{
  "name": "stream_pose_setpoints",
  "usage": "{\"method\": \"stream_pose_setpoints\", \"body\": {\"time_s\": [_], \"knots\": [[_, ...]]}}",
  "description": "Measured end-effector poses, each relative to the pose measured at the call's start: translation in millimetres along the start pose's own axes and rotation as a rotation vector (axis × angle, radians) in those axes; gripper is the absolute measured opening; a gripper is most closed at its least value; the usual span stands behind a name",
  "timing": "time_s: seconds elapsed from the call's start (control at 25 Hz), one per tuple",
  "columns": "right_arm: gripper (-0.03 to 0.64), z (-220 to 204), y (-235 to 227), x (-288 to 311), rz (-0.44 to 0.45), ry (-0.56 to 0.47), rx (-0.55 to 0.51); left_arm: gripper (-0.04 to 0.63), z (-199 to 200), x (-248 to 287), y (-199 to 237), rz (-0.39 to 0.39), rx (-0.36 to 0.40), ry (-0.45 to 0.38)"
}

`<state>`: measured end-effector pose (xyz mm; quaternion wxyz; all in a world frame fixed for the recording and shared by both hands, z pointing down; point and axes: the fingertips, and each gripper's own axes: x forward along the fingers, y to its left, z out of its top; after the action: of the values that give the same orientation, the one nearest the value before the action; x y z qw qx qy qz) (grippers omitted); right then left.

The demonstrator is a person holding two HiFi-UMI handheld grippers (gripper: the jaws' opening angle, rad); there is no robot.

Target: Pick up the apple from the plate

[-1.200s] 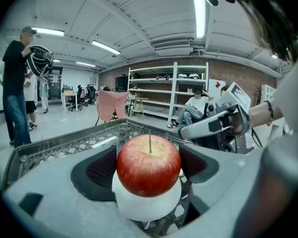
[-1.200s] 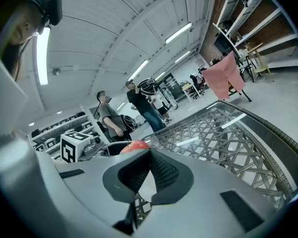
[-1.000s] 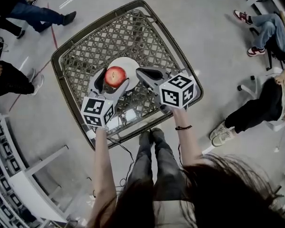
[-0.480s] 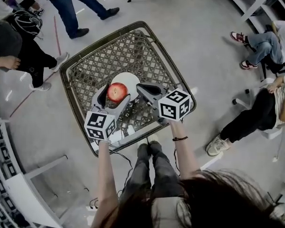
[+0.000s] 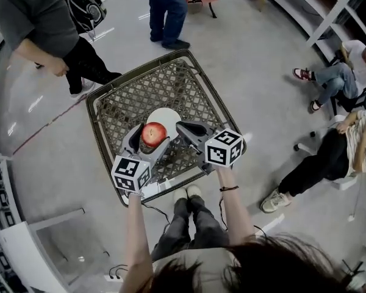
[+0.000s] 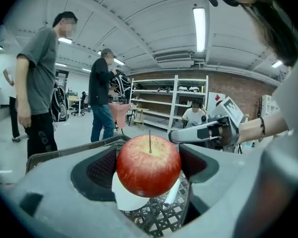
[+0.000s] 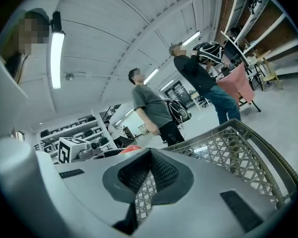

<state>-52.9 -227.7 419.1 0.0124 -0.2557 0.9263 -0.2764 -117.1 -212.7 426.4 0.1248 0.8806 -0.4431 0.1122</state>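
Observation:
A red apple [image 5: 154, 133] is clamped between the two jaws of my left gripper [image 5: 151, 138], over the near edge of a white plate [image 5: 168, 116] on the lattice table [image 5: 195, 90]. In the left gripper view the apple [image 6: 149, 165] fills the gap between the jaws, stem up, with the plate [image 6: 125, 198] showing just beneath it. My right gripper [image 5: 182, 127] lies beside the plate on the right, shut with nothing in it. In its own view the right gripper [image 7: 150, 155] has its pads meeting at the tip, and the apple's top [image 7: 130, 149] peeks over them.
The square lattice table has a raised rim [image 5: 226, 112]. Two people stand beyond its far side [image 5: 49, 23] [image 5: 166, 8]. Others sit at the right [image 5: 335, 145]. Shelving [image 5: 24, 243] stands at the near left.
The apple, held in the left gripper, has shifted from the plate's middle to over its near edge. The head camera has tilted, bringing standing people into view. The right gripper keeps its place.

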Motion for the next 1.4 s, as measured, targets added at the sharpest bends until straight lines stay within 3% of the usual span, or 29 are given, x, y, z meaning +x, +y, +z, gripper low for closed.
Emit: {"method": "stream_pose_setpoints", "body": {"time_s": [0.8,1.4], "knots": [[0.009,36,69,-11,0.07,-0.038,-0.074,0.393,46,-60,-29,-0.02,0.007,-0.05],[0.009,43,96,-7,0.146,-0.038,-0.107,0.393,55,-83,-36,-0.013,0.004,-0.062]]}}
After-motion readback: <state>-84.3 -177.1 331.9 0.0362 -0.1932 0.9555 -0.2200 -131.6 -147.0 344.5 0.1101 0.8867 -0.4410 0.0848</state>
